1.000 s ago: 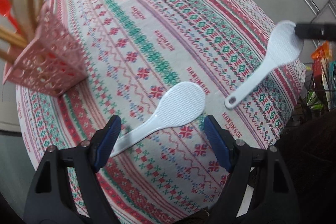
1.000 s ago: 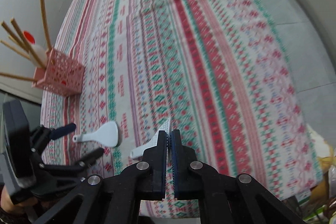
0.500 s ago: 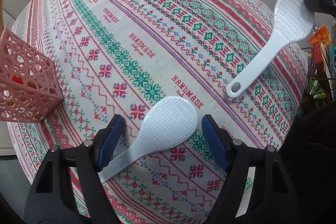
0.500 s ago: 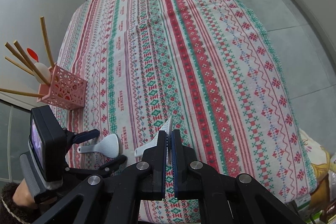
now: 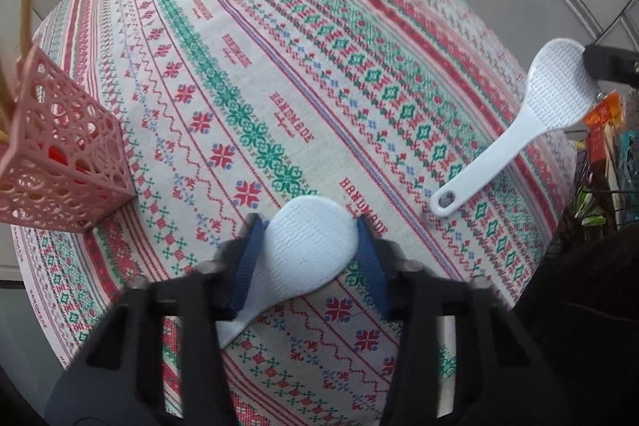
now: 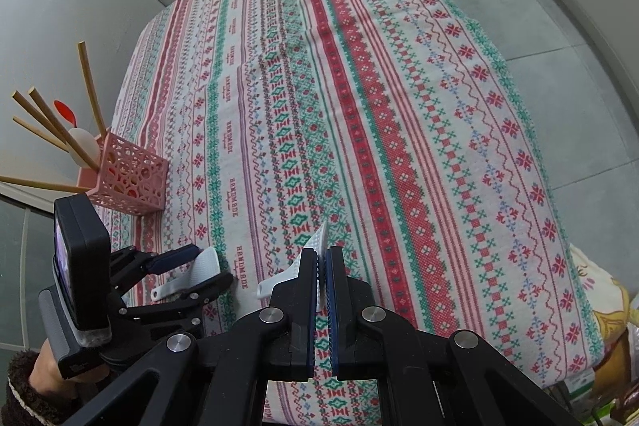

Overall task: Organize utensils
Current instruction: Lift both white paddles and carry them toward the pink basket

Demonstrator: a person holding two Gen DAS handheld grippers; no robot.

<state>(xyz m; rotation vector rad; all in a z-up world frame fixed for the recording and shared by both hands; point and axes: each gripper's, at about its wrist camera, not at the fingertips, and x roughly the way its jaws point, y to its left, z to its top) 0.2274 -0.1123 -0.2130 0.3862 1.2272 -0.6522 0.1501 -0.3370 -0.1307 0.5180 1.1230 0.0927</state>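
So on the far left sits the pink lattice holder (image 6: 129,180), already stuffed with wooden sticks (image 6: 56,124) and a couple of spoons, which looks like where everything's headed. Just to its right, near the table's front edge, the left gripper (image 5: 309,244) has its blue pads pinched on the wide head of a white rice paddle (image 5: 307,246), handle trailing back toward the camera. Probably grabbing the head because it's the part lying flat and easy to reach. Further right, the right gripper (image 6: 321,260) is clamped tight on the second rice paddle (image 5: 531,122), holding it up off the patterned tablecloth (image 6: 359,106).

Compared with a second ago, the left jaws were spread wide around the paddle; they've just been closing onto it.
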